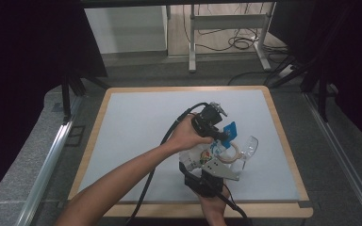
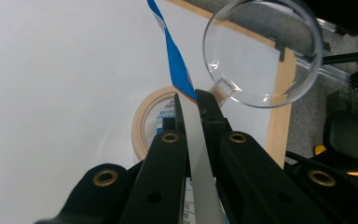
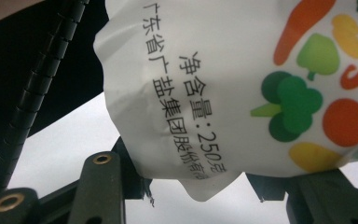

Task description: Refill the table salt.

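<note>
A white salt bag (image 3: pixel 242 84) printed with vegetables and black characters is held between both grippers above the table. Its blue top edge (image 2: pixel 177 65) is pinched flat in my left gripper (image 2: pixel 192 100), whose jaws are shut on it. In the high view the left gripper (image 1: pixel 222 134) reaches in from the left over the bag (image 1: pixel 206 151). The right gripper (image 1: pixel 208 160) comes from the near edge under its grey plate. Its jaws stand on either side of the bag's lower end, and the right gripper (image 3: pixel 223 175) presses on it.
A beige tape roll (image 1: pixel 232 151) lies flat just right of the bag, also the roll (image 2: pixel 142 122) below the left jaws. A clear round cup (image 1: pixel 248 147) lies beside it near the table's right side. The light table top (image 1: pixel 136 127) has a wooden rim.
</note>
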Demonstrator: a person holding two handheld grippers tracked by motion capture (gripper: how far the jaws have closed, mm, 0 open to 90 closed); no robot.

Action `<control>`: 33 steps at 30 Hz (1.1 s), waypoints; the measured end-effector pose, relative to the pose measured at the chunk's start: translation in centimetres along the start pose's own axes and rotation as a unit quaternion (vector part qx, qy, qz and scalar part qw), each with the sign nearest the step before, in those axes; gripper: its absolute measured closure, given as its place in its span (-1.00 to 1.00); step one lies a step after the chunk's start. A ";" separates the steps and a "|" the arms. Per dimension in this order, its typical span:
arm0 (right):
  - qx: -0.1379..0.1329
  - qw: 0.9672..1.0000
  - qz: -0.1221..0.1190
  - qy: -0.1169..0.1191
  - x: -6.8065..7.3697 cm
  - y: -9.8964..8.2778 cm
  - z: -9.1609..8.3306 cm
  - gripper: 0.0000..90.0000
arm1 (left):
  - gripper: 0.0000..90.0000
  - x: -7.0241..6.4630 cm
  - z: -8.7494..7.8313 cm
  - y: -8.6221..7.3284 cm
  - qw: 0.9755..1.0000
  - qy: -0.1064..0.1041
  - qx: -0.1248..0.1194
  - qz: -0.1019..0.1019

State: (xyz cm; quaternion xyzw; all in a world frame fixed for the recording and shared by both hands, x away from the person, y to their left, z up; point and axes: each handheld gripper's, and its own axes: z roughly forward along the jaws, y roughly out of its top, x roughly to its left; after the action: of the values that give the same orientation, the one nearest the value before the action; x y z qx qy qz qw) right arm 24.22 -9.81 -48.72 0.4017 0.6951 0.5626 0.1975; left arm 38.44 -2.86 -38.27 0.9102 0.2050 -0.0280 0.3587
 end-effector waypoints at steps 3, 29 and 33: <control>0.001 1.000 0.005 0.002 -0.2 0.0 0.1 0.09 | 1.00 0.1 0.1 0.1 1.000 0.000 -0.001 -0.001; -0.006 1.000 0.004 0.004 -0.3 0.2 -0.1 0.10 | 1.00 -0.2 0.1 0.4 1.000 0.000 0.002 0.004; -0.008 1.000 0.008 0.006 -0.3 0.3 -0.1 0.10 | 1.00 -0.1 0.1 0.4 1.000 -0.001 -0.002 0.003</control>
State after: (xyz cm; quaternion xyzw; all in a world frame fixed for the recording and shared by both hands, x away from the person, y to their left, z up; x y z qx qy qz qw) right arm 24.40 -10.06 -48.45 0.4027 0.6883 0.5720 0.1920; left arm 38.49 -3.24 -37.99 0.9101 0.2021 -0.0277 0.3608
